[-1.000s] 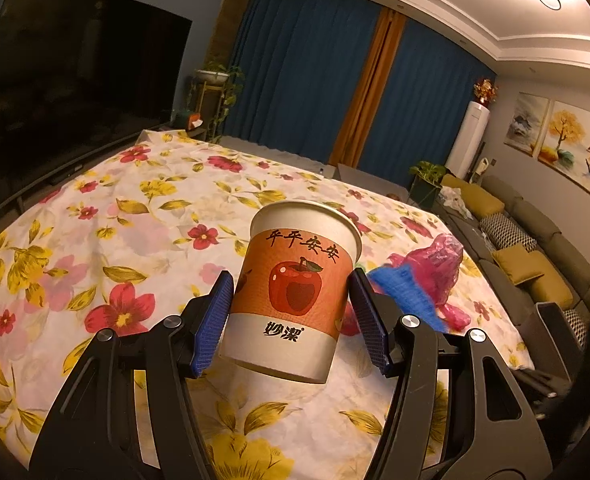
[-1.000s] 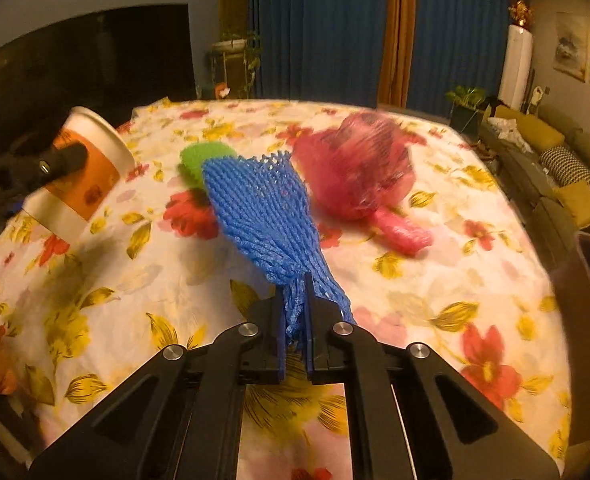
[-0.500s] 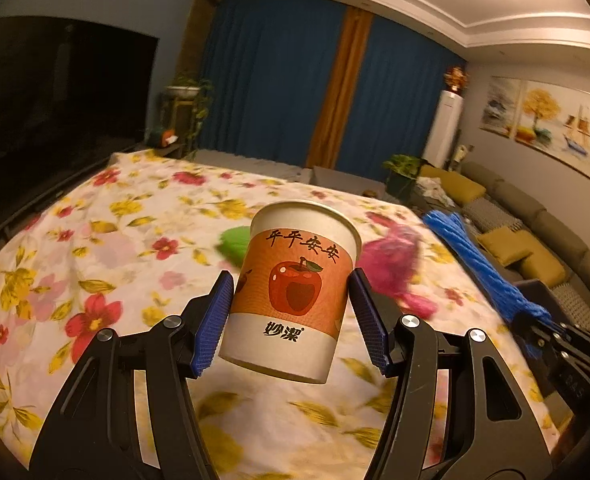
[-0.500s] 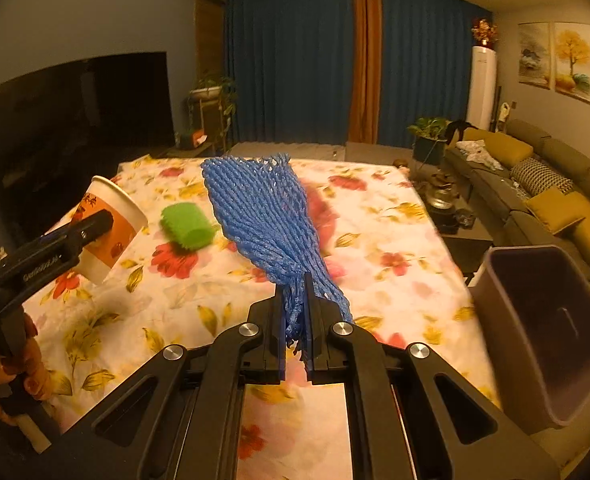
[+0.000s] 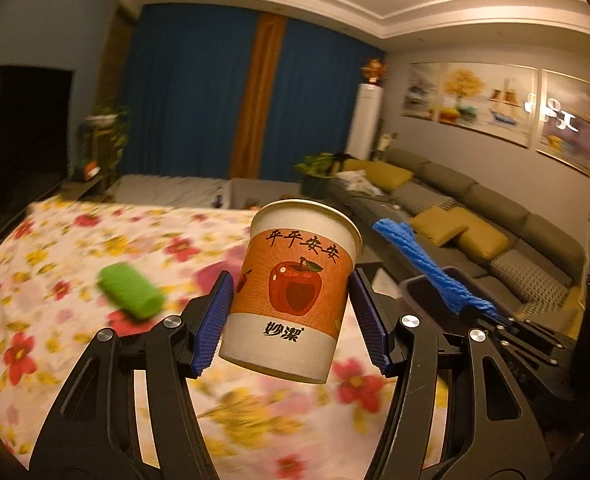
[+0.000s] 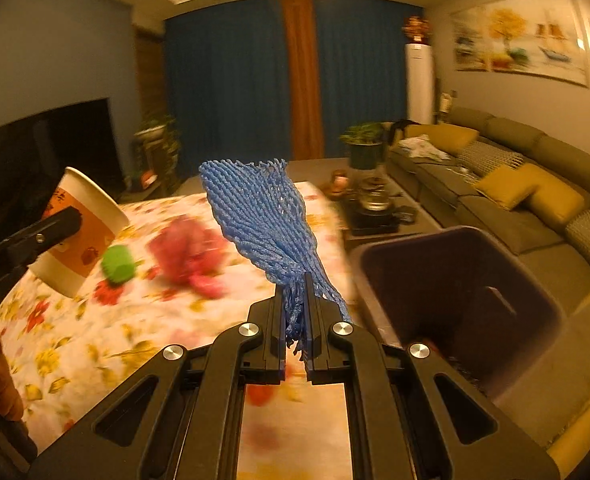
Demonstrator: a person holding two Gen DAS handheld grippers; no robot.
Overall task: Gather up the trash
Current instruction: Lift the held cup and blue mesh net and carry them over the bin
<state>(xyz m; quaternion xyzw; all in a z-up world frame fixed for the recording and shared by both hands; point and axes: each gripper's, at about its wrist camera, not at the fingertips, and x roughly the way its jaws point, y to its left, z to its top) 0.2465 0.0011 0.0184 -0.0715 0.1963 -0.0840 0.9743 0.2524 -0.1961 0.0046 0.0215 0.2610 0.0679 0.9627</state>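
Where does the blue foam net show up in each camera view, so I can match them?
Left wrist view: blue foam net at right, slanting up from the right claw.
Right wrist view: centre, fanning upward from the claw.
Shared landmark: the orange curtain strip.

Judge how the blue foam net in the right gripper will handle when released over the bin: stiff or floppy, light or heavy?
The blue foam net, pinched at one end by the right gripper, stands up and fans out, so it is probably springy and very light. Its open mesh could snag on the pads, so it may drift past the bin.
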